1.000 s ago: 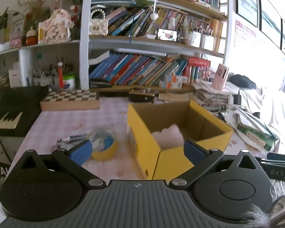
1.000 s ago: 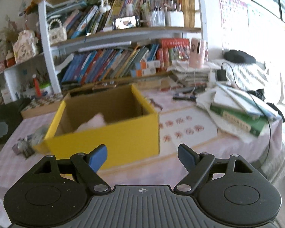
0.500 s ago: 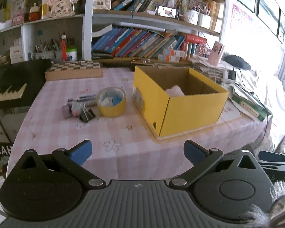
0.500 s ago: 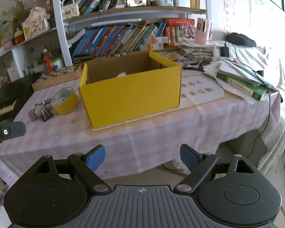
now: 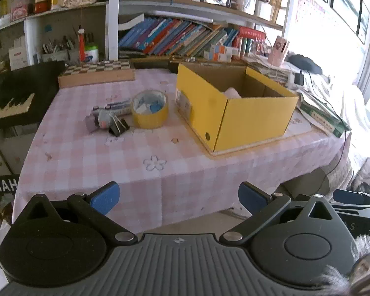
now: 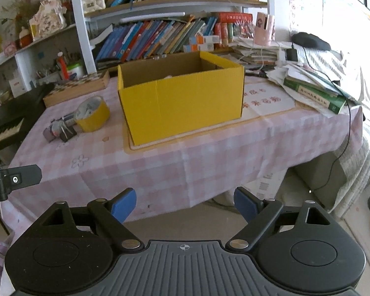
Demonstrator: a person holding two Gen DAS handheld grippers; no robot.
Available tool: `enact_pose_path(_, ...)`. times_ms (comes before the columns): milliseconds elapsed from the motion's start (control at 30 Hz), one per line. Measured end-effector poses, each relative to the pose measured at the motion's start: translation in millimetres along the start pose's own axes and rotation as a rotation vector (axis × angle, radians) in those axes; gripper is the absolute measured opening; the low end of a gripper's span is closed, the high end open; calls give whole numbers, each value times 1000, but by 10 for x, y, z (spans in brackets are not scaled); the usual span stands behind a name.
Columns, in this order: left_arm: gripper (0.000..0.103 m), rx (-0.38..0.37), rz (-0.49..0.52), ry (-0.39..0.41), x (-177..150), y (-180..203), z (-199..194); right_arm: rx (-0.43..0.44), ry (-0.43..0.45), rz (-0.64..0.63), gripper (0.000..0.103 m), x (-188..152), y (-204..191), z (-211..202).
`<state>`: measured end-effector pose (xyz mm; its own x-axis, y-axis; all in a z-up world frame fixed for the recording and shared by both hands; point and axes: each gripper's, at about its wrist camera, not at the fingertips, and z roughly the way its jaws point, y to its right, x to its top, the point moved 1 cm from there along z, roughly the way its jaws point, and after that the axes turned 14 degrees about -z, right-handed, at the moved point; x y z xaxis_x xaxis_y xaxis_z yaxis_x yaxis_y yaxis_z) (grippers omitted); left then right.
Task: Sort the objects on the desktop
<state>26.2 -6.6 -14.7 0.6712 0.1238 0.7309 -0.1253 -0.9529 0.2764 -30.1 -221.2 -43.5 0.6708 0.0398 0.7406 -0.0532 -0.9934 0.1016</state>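
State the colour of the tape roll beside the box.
Yellow tape roll; clearest in the left wrist view.

The yellow box (image 6: 182, 98) hides most of its pale contents (image 5: 231, 92) (identity unclear).

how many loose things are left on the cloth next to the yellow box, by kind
tape roll: 1
binder clip: 1
pen or marker: 1
small grey item, too blurred to name: 1
total: 4 that can be told apart, all left of the box
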Motion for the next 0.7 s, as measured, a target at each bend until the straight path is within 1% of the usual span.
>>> enact_pose_path(367, 103, 11, -8, -58, -129, -138, -6, 18, -56, -25, 89, -95, -177, -10)
enact_pose_path(700, 103, 48, -41, -53, -129, -319, -41, 65, -68, -83, 89, -54, -422, 44)
